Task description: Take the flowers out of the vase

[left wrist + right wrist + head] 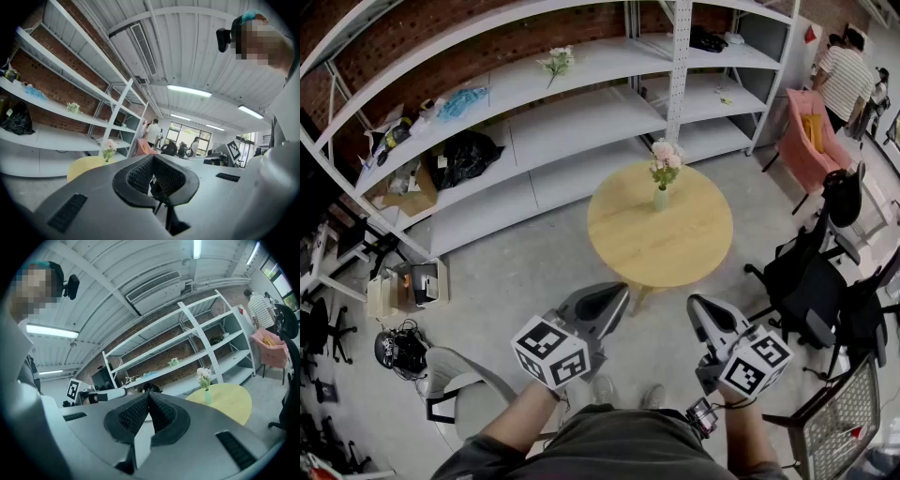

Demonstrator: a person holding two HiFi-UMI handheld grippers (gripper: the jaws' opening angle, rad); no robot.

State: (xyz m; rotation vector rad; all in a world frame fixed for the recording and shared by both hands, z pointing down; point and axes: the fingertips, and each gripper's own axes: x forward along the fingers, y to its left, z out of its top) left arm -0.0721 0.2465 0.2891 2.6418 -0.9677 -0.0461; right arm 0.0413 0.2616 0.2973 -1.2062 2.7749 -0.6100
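Note:
A small pale green vase [661, 199] with pink and white flowers [665, 155] stands upright near the far edge of a round wooden table [675, 244]. Both grippers are held level, well short of the table and apart from it. My left gripper [619, 292] is shut with nothing in it, and so is my right gripper [695, 304]. In the left gripper view the jaws [152, 160] meet, and the flowers [109, 146] show small at the left. In the right gripper view the closed jaws [149, 397] sit left of the flowers [204, 374] and vase [207, 397].
White metal shelving [544, 131] with bags and a loose flower bunch [556, 62] runs behind the table. Black office chairs [811, 272] and a pink armchair [811, 141] stand at the right, with a person [846, 75] behind. A white chair [464, 394] is at the lower left.

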